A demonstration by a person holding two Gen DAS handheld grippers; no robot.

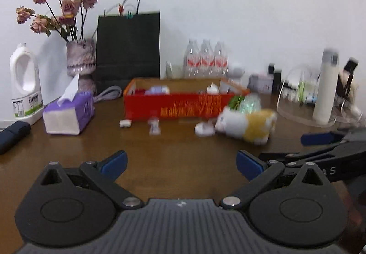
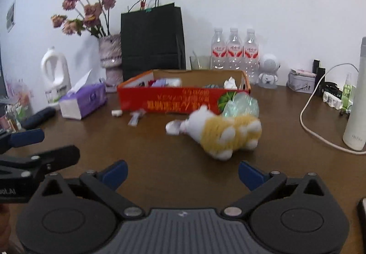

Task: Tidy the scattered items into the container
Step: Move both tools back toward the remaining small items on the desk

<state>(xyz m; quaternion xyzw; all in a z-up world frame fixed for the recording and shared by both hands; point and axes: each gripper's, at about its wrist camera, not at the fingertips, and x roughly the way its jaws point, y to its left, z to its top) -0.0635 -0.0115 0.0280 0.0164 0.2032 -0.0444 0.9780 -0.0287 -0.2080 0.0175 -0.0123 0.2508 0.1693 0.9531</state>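
Container: the red cardboard box (image 2: 183, 99) stands open-topped on the brown table (image 2: 160, 151), in front of the black paper bag (image 2: 152, 41); a few items already lie inside it.
Plush toy: a white-and-yellow stuffed animal (image 2: 224, 135) lies on its side just in front of the box's right end, touching or nearly touching a crumpled clear-green plastic bag (image 2: 242, 104) behind it.
Small strays: a white wrapped piece (image 2: 173, 128) at the plush's nose, a small packet (image 2: 136, 117) and a white plug-like piece (image 2: 116, 113) lie near the box's front wall.
Right gripper (image 2: 181, 173): spread wide and empty, low over the table, the plush just ahead and slightly right of centre.
Left gripper (image 1: 180, 162): also spread wide, holding nothing, facing the box's middle.
Step in hand: likely the right gripper taking the plush.
Doing it well: centre the fingers across the plush's yellow body, not a leg; close firmly since it is soft, lift clear of the box wall, then release over a bare spot inside.
Risk: dragging the plastic bag or white piece along.
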